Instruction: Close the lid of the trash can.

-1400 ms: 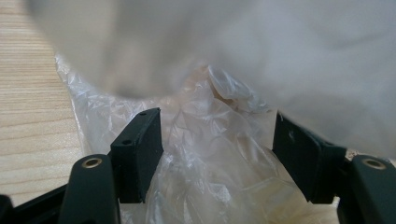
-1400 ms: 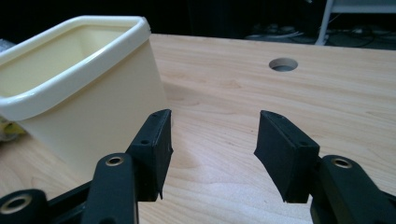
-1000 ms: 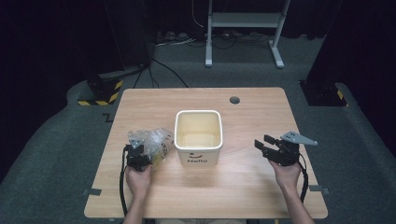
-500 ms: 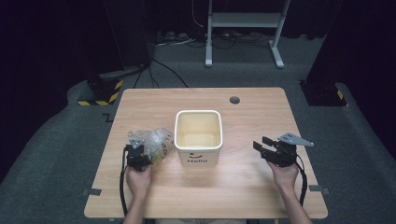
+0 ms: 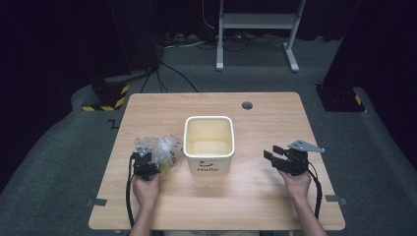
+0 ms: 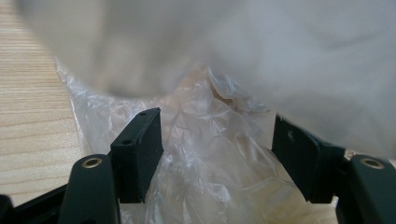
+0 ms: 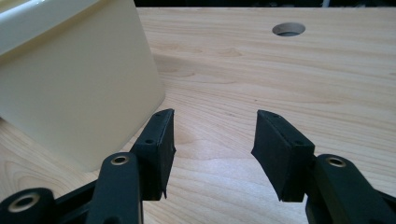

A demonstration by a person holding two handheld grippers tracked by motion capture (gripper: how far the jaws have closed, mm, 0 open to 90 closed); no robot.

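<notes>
A crumpled clear plastic bag [image 5: 164, 147] lies on the wooden table [image 5: 255, 201], just left of a cream square bin [image 5: 209, 164] with "Hello" on its front. My left gripper [image 5: 150, 157] points into the bag. In the left gripper view its jaws [image 6: 217, 154] stand apart with the bag's film [image 6: 210, 186] between them, not visibly pinched; a blurred fold of the bag covers the top of that view. My right gripper [image 5: 273, 152] hovers right of the bin, aimed toward it. It is open [image 7: 212, 149] with only bare table between its pads, and the bin's wall [image 7: 74, 88] is at its left.
A round cable hole [image 5: 247, 105] sits in the table behind the bin, also seen in the right gripper view as a hole [image 7: 288, 29]. Dark floor with cables and a white stand frame [image 5: 255, 29] lies beyond the table's far edge.
My right gripper has shifted slightly lower and a little toward the bin. The left gripper and the bag have stayed put.
</notes>
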